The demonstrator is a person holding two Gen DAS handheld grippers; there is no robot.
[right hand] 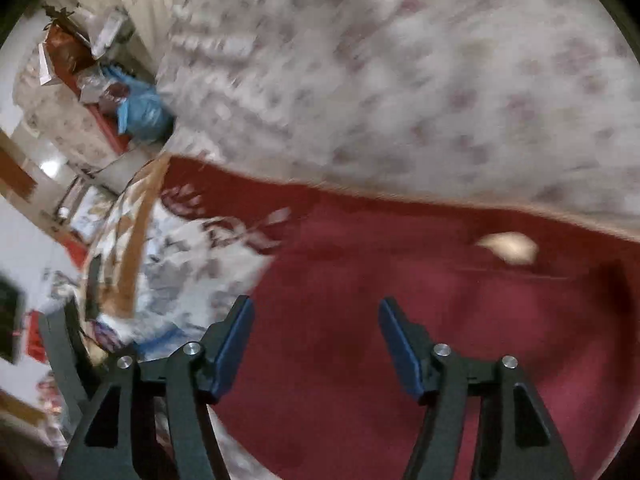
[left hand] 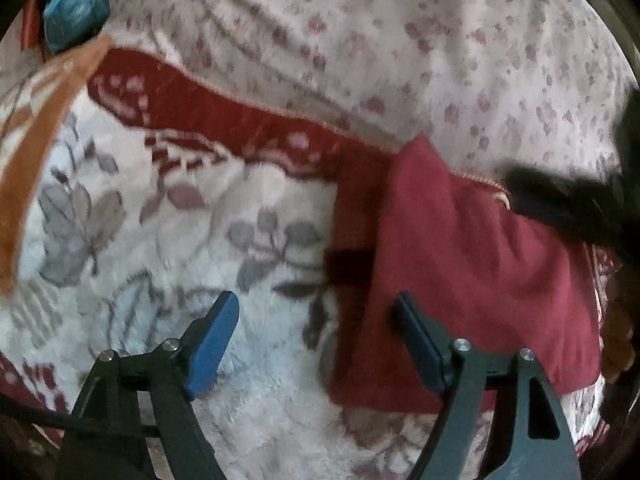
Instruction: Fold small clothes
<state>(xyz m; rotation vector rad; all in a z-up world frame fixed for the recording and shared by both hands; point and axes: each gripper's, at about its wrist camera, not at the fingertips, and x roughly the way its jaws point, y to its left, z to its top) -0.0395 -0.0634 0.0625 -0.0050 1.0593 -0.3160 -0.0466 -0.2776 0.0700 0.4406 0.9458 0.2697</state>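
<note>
A dark red garment (left hand: 472,280) lies folded flat on a white floral blanket (left hand: 180,240), right of centre in the left wrist view. My left gripper (left hand: 316,336) is open and empty just above the garment's left edge, its right finger over the cloth. The right gripper shows as a dark blurred shape (left hand: 568,204) over the garment's far right corner. In the right wrist view the red garment (right hand: 400,340) fills the lower middle, with a pale label (right hand: 508,246) on it. My right gripper (right hand: 316,336) is open and empty above the cloth.
A cream bedsheet with small pink flowers (left hand: 400,40) lies behind the blanket's dark red border (left hand: 240,120). A blue plastic bag (right hand: 144,114) and cluttered boxes (right hand: 72,48) sit at the far left beside the bed.
</note>
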